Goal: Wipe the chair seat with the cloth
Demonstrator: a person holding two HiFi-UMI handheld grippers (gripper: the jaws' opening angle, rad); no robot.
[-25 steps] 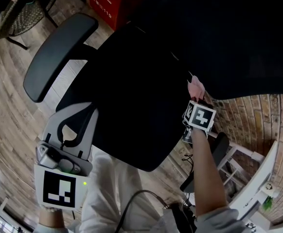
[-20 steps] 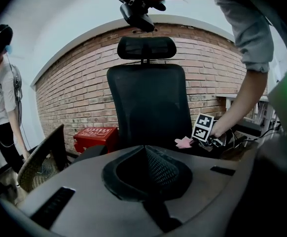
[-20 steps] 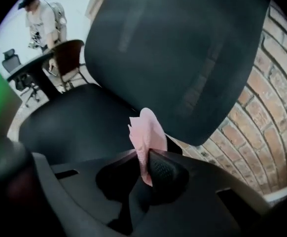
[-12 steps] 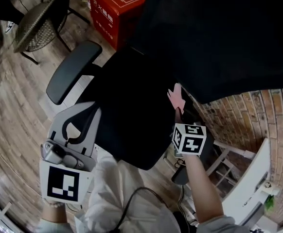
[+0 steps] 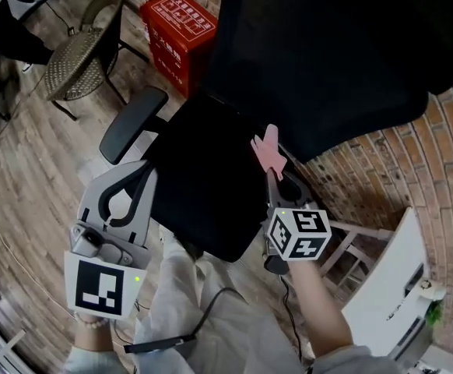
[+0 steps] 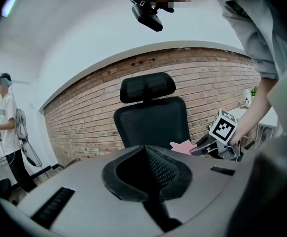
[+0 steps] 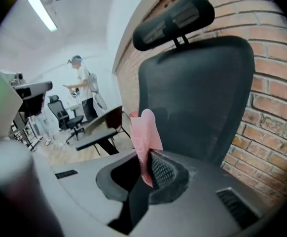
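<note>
Right gripper (image 7: 146, 154) was clamped on the crumpled pink cloth (image 7: 146, 130), which stuck up past its tips. It was held over the right rear edge of the black office-chair seat (image 5: 203, 179), just under the black backrest (image 5: 328, 61). Left gripper (image 6: 146, 154) had its jaws together with nothing between them, off the seat's front-left corner near the dark padded armrest (image 5: 133, 123).

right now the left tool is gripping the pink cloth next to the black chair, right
Not quite. It is the right tool that grips the pink cloth, not the left. The right gripper view shows the cloth pinched between its jaws, next to the black chair. The left tool has nothing between its jaws.
</note>
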